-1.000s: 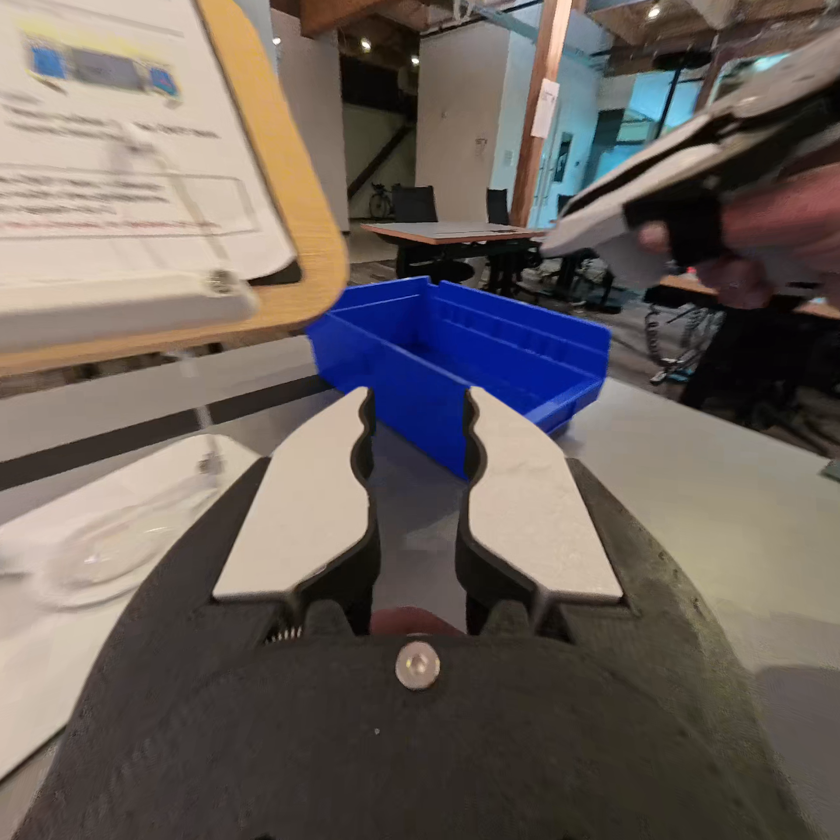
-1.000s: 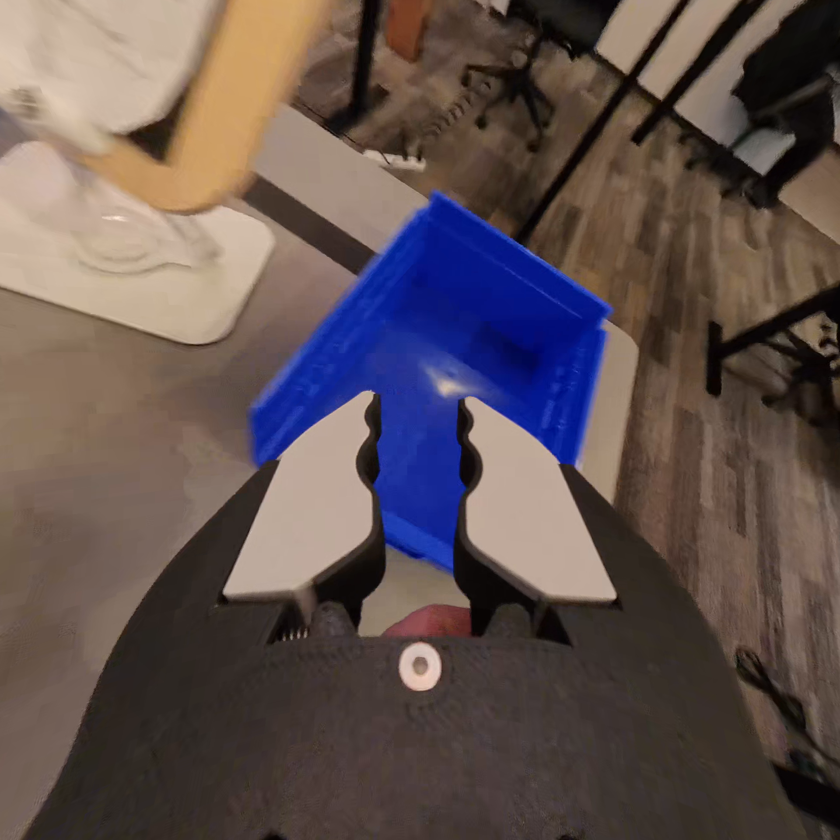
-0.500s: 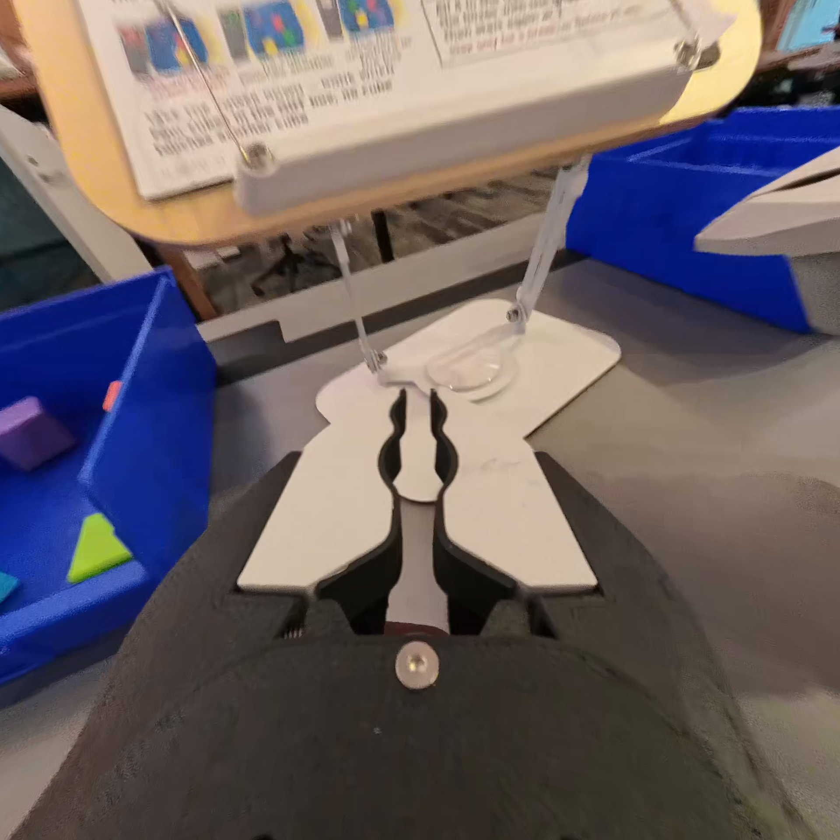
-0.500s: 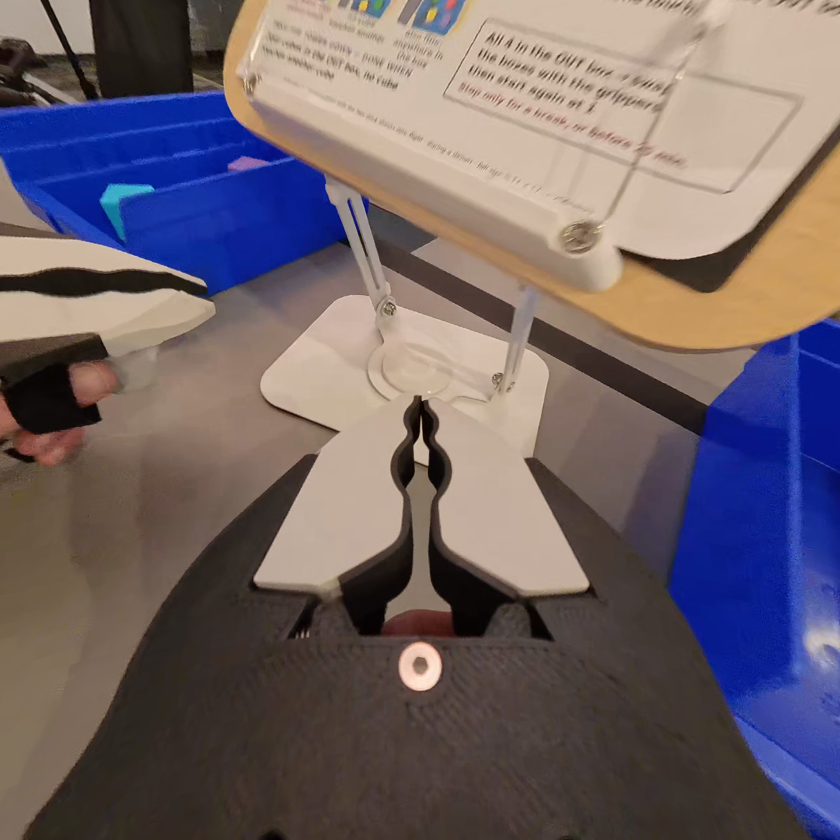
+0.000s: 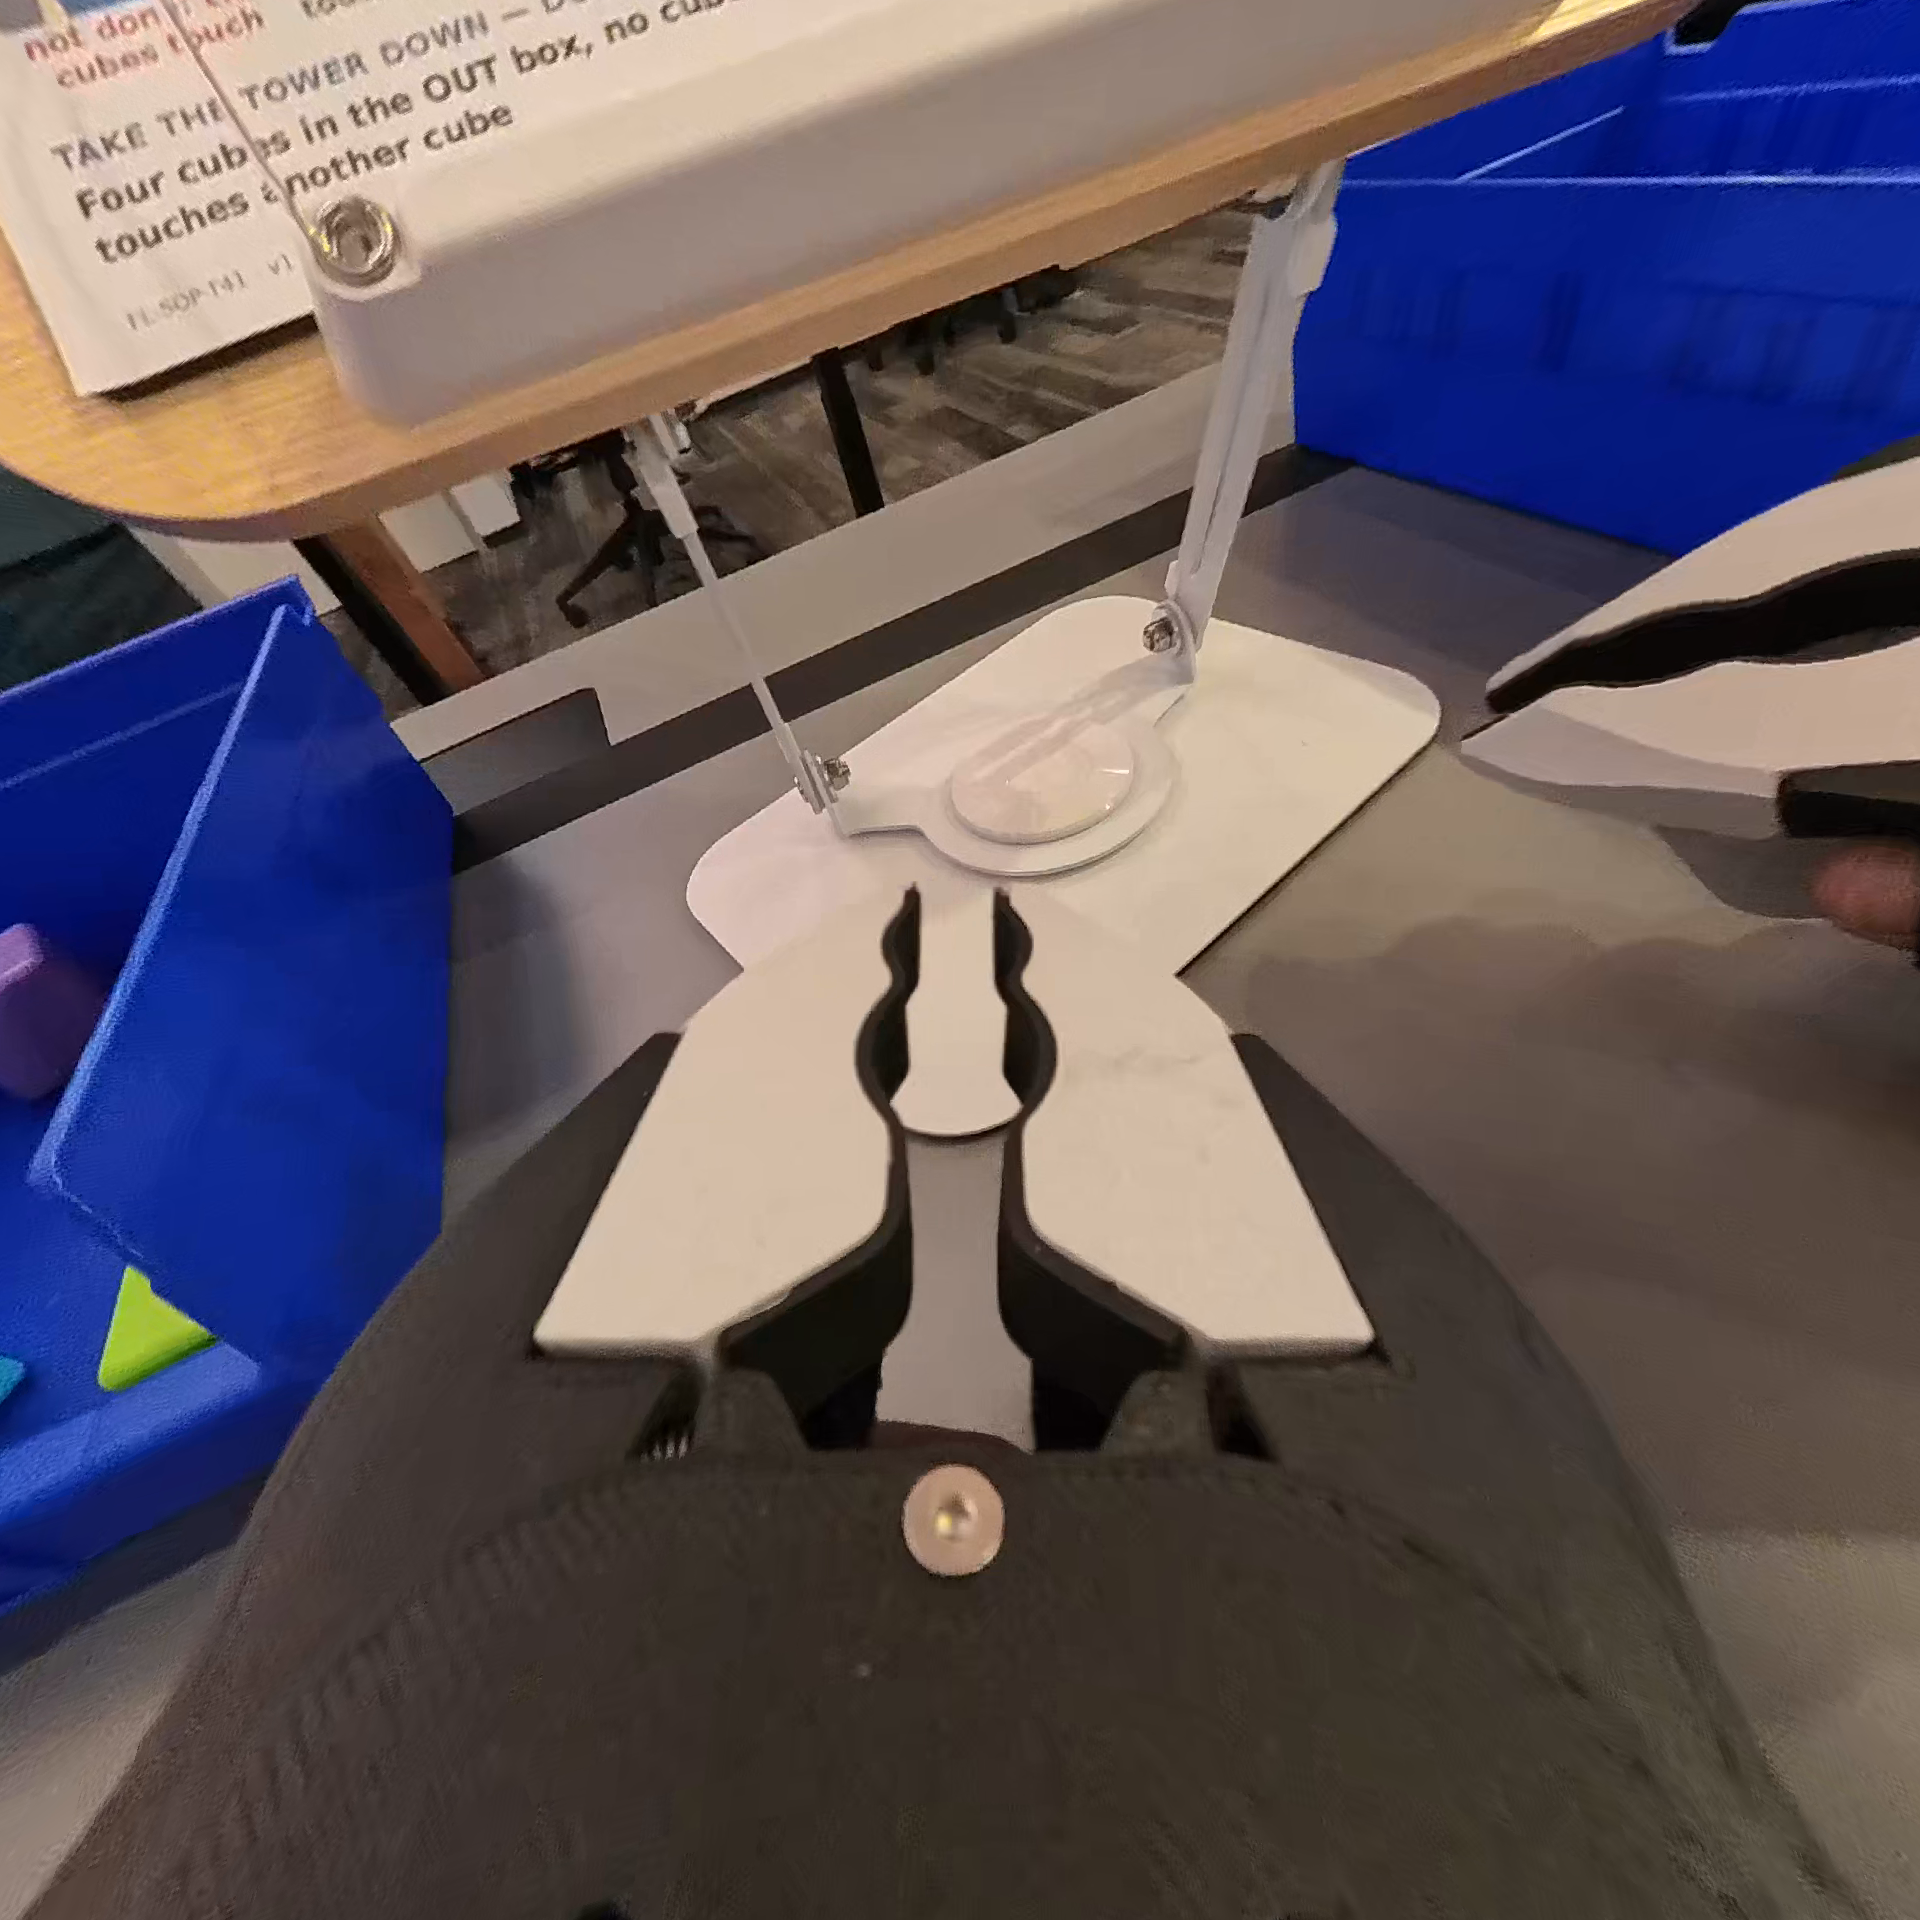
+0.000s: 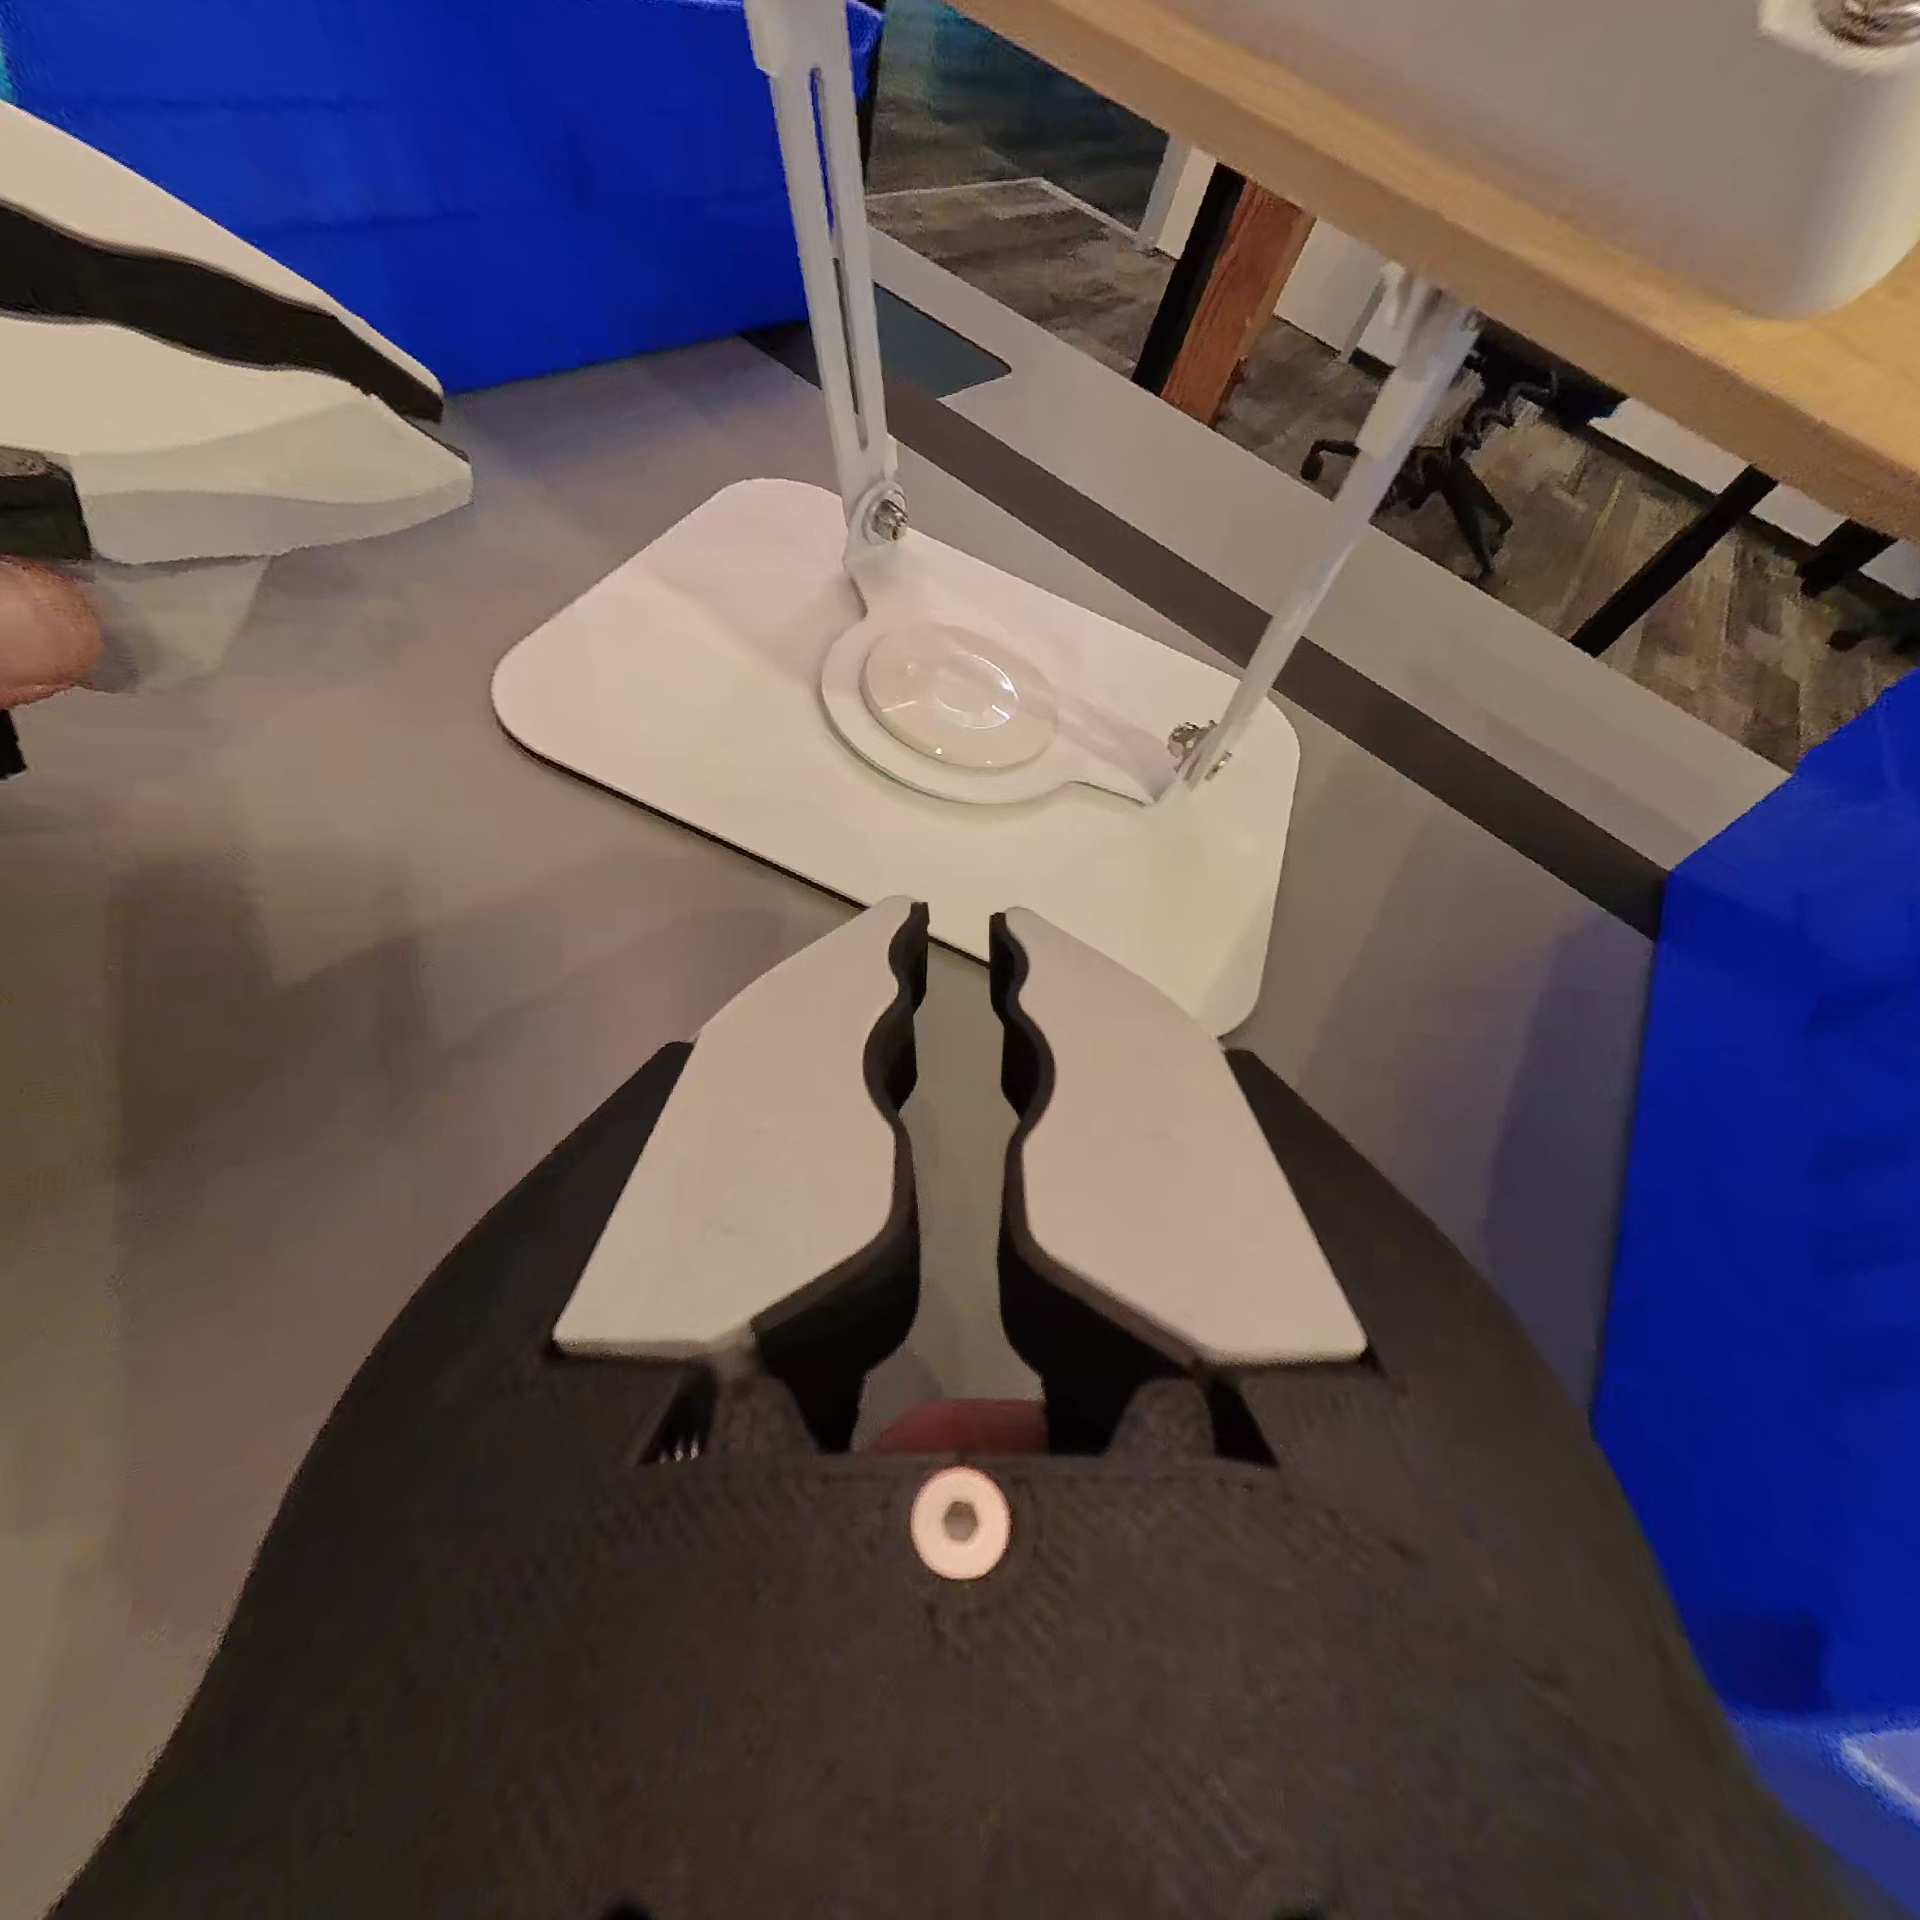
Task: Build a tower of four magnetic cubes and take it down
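Grey table; purple cube only in left view.

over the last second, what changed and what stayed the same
Both views swung from the right blue bin round to the white stand at the table's middle. The left hand-held gripper and the right hand-held gripper narrowed from a wider gap to a slim one. Nothing was gripped or released. The cubes stay in the left bin; both grippers stay empty.
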`<state>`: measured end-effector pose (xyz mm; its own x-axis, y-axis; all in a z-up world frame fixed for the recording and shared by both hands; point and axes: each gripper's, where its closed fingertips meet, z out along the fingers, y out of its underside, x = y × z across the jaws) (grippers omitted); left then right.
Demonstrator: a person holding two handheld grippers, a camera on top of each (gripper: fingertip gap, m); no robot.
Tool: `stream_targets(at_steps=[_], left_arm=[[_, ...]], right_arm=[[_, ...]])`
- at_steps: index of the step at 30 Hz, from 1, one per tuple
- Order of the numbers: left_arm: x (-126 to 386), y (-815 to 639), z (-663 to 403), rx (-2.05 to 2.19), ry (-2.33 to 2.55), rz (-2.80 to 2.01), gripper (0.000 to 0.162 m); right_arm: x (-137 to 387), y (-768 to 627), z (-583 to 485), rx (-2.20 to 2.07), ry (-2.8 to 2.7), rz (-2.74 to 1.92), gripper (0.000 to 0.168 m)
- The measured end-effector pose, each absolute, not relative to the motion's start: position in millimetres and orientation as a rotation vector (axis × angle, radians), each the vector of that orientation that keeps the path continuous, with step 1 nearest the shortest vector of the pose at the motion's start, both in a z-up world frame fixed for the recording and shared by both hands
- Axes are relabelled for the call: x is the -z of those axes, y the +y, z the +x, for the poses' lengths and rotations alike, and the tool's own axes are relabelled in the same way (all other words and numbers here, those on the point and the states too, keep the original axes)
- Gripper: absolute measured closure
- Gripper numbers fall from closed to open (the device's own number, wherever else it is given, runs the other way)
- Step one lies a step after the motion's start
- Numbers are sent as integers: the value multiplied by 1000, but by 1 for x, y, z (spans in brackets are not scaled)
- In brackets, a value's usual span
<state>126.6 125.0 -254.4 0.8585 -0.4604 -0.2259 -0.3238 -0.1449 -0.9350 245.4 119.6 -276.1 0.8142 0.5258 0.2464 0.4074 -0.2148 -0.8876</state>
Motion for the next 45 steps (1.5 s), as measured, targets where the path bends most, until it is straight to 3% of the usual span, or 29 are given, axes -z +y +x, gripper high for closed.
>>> stream_targets(at_steps=[7,20,26,29,36,45], left_arm=[[264,133,119,29,594,-1802,135],[254,132,120,46,590,-1754,124],[233,125,114,78,612,-1673,126],[216,112,110,137,675,-1607,140],[172,102,64,118,709,-1496,132],[161,141,-54,-77,924,-1629,129]], right_arm=[[283,121,247,-61,-761,-1853,141],[282,123,250,-27,-756,-1839,126],[283,124,251,-11,-778,-1831,126],[282,124,251,-20,-782,-1824,126],[283,124,247,-11,-813,-1809,126],[288,123,241,15,-876,-1805,126]])
